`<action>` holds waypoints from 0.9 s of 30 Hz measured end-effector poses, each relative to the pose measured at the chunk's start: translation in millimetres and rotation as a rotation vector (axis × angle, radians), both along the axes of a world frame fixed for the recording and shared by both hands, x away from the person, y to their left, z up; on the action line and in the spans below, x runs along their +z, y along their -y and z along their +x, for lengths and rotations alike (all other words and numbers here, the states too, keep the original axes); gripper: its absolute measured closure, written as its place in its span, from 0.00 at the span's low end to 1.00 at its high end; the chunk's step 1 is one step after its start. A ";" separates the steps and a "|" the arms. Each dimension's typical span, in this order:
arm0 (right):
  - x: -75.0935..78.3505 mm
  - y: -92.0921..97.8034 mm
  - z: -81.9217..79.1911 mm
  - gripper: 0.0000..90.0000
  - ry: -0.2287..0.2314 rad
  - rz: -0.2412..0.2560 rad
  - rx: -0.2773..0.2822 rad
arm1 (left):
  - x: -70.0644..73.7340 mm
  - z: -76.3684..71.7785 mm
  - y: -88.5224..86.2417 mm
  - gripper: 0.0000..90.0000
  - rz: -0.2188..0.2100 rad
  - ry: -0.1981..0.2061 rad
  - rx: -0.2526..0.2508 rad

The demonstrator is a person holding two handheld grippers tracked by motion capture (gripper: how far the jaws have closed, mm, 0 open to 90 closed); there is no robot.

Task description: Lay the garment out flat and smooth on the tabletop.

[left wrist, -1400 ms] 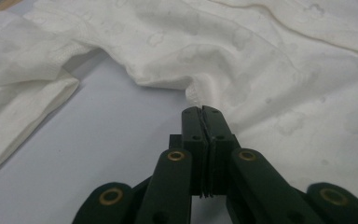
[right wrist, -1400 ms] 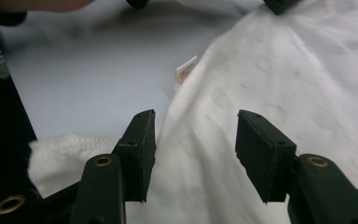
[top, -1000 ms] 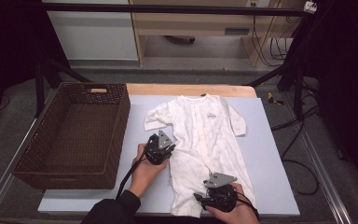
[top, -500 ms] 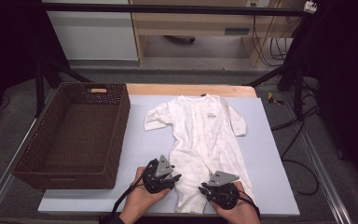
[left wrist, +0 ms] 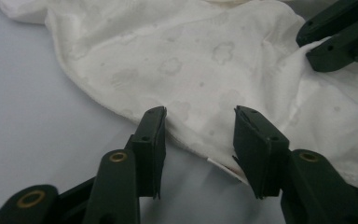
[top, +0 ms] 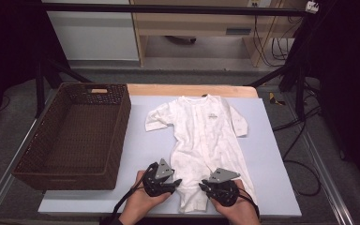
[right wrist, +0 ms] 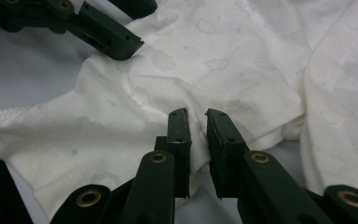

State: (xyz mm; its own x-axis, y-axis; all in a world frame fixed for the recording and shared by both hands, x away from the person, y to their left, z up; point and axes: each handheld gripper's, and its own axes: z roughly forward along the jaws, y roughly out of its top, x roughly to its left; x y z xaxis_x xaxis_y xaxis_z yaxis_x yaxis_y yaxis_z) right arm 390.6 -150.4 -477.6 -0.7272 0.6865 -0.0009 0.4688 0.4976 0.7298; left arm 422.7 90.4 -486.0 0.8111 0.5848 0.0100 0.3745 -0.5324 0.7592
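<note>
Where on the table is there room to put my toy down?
Free patches: the blue mat between the basket and the white baby suit, and the strip right of the suit. The near edge is crowded by both tools, left and right.

We record: grey carpet floor (top: 9, 126); pale wooden shelf unit (top: 206, 23) at the back; black frame legs (top: 42, 79); loose cables (top: 304, 154); dark surroundings.

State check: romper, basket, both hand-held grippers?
Romper: spread flat, front up, sleeves out, on the mat.
Basket: upright, empty, left of the romper.
Left hand-held gripper: open, jaws astride the leg hem.
Right hand-held gripper: shut on a pinch of romper fabric.
</note>
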 end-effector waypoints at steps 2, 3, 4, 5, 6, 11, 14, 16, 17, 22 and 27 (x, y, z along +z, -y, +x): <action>-0.9 -0.8 2.2 0.89 -0.004 -0.004 0.006 | -0.1 -0.2 0.7 0.63 0.002 0.002 0.001; -1.0 -0.9 2.5 0.89 -0.004 -0.005 0.013 | -0.1 -0.9 1.3 0.65 0.003 0.007 0.002; -0.7 -1.0 2.4 0.89 -0.007 -0.006 0.016 | 0.0 -2.2 2.4 0.70 0.005 0.012 -0.006; -0.6 -0.8 2.3 0.89 -0.014 -0.003 0.024 | 0.1 -4.3 4.1 0.75 0.011 0.021 -0.017; -0.5 0.0 2.1 0.89 -0.018 -0.001 0.033 | 0.0 -5.4 5.1 0.82 0.012 0.022 -0.023; 0.3 2.5 -0.5 0.90 -0.045 0.009 0.068 | 0.5 -9.7 7.3 0.98 0.018 0.031 -0.040; 1.2 3.7 -3.8 0.90 -0.056 0.007 0.090 | 1.8 -12.0 4.4 0.99 0.014 0.009 -0.045; 1.9 5.3 -6.4 0.90 -0.068 0.009 0.106 | 3.1 -14.4 0.8 0.99 0.012 -0.011 -0.051; 2.3 6.0 -7.9 0.90 -0.071 0.007 0.115 | 3.5 -16.1 -1.1 0.99 0.013 -0.018 -0.056; 4.3 6.4 -20.3 0.90 -0.101 0.004 0.192 | 5.1 -28.7 -7.4 0.99 0.009 -0.050 -0.084; 5.7 8.3 -24.6 0.79 -0.092 0.028 0.189 | 5.0 -34.2 -9.2 0.99 0.012 -0.040 -0.076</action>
